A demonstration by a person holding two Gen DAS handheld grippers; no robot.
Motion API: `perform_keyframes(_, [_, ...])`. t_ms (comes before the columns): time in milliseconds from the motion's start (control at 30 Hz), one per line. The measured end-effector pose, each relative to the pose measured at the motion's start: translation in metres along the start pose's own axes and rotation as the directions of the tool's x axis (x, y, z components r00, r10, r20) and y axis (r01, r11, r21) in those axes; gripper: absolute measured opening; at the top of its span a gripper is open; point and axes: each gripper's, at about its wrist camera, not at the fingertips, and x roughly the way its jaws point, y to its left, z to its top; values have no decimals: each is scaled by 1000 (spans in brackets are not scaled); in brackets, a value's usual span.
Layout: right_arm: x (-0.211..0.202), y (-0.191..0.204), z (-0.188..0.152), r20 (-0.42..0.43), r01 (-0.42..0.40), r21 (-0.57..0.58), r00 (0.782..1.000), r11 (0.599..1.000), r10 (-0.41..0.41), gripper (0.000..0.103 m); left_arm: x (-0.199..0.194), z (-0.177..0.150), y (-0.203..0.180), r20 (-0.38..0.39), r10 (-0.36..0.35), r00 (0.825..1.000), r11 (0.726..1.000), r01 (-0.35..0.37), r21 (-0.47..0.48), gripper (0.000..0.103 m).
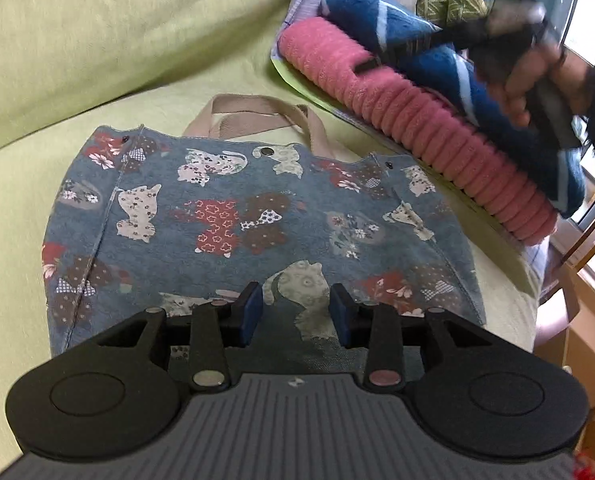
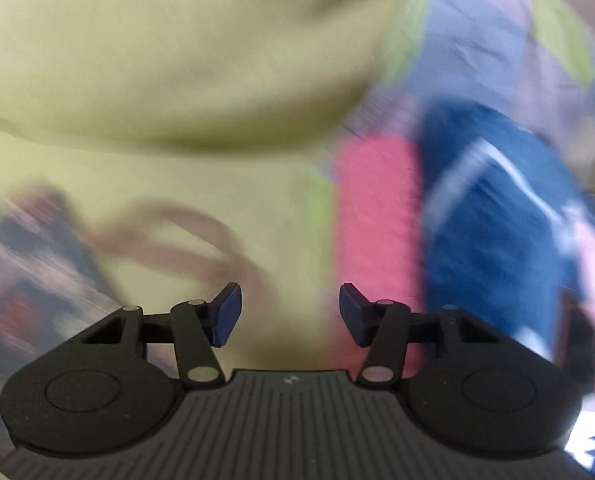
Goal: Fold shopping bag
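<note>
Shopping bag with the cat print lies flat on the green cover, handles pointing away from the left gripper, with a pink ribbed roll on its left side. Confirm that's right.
One detail is off: the pink ribbed roll lies to the right of the shopping bag, as the left wrist view shows. The rest stands: flat on the green cover, handles pointing away from the left gripper.

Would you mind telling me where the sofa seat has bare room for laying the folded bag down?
Bare green seat lies left of the cat-print bag, up to the backrest. To the right it is crowded: the pink towel and blue towels lie close beside the bag.
</note>
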Motion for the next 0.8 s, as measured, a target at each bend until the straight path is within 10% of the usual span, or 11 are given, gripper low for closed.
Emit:
perform_keyframes(67, [11,14,11,-69,-88,-68,994,994,83,13,0,3,1,0,6,1000,1000,-6,-6,43])
perform_keyframes(133, [40,27,15,-194,-167,-62,969,984,152,6,-4,8,6,7,19,1000,1000,-19,-12,43])
perform_keyframes(300, [112,38,17,-300,-139,115,939,984,167,6,-14,12,22,30,90,995,996,-90,3,43])
perform_keyframes(500, [134,30,35,-121,83,307,991,948,-48,13,-25,4,37,8,133,991,991,-132,-21,43])
perform_keyframes(600, [116,28,36,-142,69,377,990,923,-17,64,-32,-2,39,10,142,990,990,-142,-25,43])
perform_keyframes(800, [11,87,-36,-11,5,310,1000,951,-2,42,-41,-9,27,11,119,993,993,-119,-27,43])
